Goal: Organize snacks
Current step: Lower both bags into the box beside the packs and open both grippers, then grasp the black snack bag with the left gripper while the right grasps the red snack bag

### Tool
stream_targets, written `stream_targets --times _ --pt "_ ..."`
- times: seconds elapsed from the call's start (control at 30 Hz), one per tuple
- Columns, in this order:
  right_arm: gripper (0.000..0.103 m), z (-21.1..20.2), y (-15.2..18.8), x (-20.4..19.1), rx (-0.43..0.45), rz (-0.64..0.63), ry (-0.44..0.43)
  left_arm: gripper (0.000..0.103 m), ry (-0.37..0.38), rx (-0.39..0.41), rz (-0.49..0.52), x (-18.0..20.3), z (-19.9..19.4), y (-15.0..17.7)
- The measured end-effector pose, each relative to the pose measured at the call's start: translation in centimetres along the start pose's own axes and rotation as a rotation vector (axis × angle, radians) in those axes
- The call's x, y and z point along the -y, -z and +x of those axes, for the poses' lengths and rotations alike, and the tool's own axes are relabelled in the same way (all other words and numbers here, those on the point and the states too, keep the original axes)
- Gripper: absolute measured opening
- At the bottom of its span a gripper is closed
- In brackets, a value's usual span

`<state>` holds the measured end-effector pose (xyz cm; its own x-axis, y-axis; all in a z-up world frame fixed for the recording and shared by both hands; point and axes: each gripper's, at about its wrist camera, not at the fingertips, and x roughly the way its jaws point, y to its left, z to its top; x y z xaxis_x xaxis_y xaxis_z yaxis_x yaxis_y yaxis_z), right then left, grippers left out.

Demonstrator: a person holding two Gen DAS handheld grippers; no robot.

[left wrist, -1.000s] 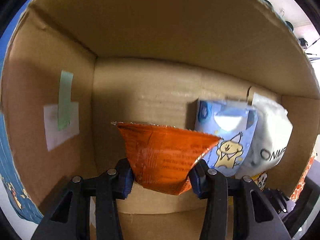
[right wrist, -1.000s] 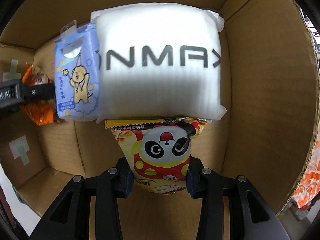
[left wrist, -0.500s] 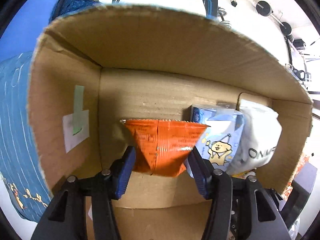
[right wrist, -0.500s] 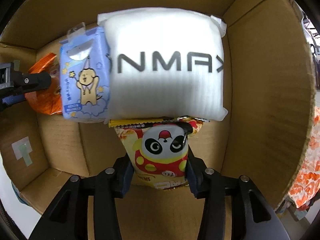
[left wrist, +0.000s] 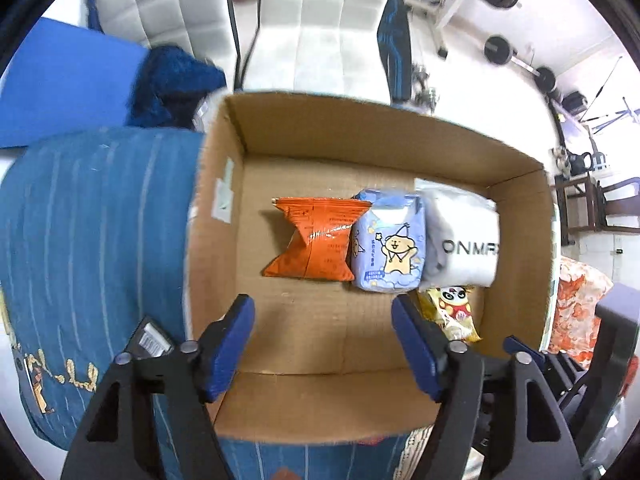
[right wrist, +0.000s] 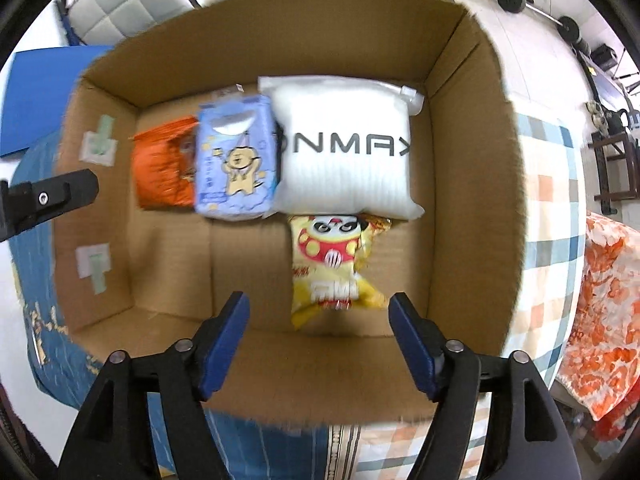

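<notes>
Both tongs now stand open and hold nothing. The left tongs [left wrist: 323,340] were clamped on the orange packet [left wrist: 316,240] one second ago and have let it go; they have drawn back and up, out of the cardboard box [left wrist: 360,404]. The right tongs [right wrist: 319,338] were gripping the yellow panda packet [right wrist: 332,264] and have released it in the same way. So two more snacks are placed, and I judge that this step of the task is finished.

Inside the box, the panda packet lies nearest to the tongs, its upper end tucked under the white ONMAX pack [right wrist: 346,148]. Behind it three packs lie in one row and touch each other: the orange packet on the left, the light blue pack with a cartoon animal [left wrist: 390,246] in the middle, the white pack on the right. The left part of the box floor is still free. Green tape pieces [right wrist: 99,140] stick on the left wall.

The box rests on a bed with a blue cover [left wrist: 92,232]; on the right side a checked cloth [right wrist: 548,216] and an orange flowered cloth [right wrist: 608,320] are seen. Farther away there are a white padded headboard [left wrist: 192,4], a blue mat [left wrist: 60,84] and barbell weights [left wrist: 520,60] on a white floor.
</notes>
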<state>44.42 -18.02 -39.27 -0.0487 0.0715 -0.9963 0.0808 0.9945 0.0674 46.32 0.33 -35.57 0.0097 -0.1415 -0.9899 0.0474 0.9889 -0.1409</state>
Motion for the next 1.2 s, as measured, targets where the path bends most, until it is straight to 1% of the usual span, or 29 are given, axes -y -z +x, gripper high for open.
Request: stream_targets --times 0.07,0.13,0.17,0.2,0.23,0.27,0.3,0.47,0.57,0.7,0.87,1.07,1.2 --pt "0.082 -1.3 0.8 -0.1 0.027 -0.005 -0.011 0.086 -0.011 0.056 0.007 0.2 -1.6 0.8" --pt "0.088 -2.6 1.9 0.2 0.053 -0.009 -0.023 0.096 -0.021 0.111 0.006 0.1 -3.2 1.8" --pt "0.089 -3.2 2.6 0.2 0.069 -0.013 -0.022 0.1 -0.021 0.128 0.005 0.0 -3.7 2.4" --pt "0.093 -3.8 3.3 0.3 0.089 -0.02 -0.016 0.102 -0.026 0.147 -0.003 0.4 -4.1 2.5" --pt "0.097 -4.1 3.7 0.7 0.102 -0.027 -0.013 0.102 -0.025 0.154 -0.008 0.4 -4.5 2.9" --pt "0.098 -4.7 4.2 0.8 0.119 -0.031 -0.011 0.102 -0.022 0.16 -0.013 0.5 -5.0 2.3" --pt "0.1 -5.2 4.8 0.9 0.136 -0.035 -0.003 0.102 -0.028 0.178 -0.02 0.5 -5.4 2.6" --pt "0.102 -7.1 7.0 1.2 0.202 -0.045 0.009 0.102 -0.054 0.27 -0.033 1.4 -7.5 5.3" --pt "0.102 -8.4 8.2 1.7 0.238 -0.048 0.004 0.102 -0.065 0.31 -0.034 2.2 -8.2 6.9" --pt "0.102 -10.4 10.1 2.2 0.277 -0.044 0.002 0.102 -0.08 0.362 -0.009 3.5 -9.5 9.1" --pt "0.102 -12.8 12.7 2.3 0.33 -0.023 0.005 0.102 -0.116 0.429 0.035 4.6 -11.5 11.6" --pt "0.102 -15.2 15.4 2.1 0.383 0.019 0.017 0.102 -0.137 0.499 0.099 5.5 -13.7 13.6" --pt "0.102 -16.3 16.6 1.9 0.402 0.058 -0.003 0.102 -0.142 0.52 0.14 5.8 -14.6 14.6"
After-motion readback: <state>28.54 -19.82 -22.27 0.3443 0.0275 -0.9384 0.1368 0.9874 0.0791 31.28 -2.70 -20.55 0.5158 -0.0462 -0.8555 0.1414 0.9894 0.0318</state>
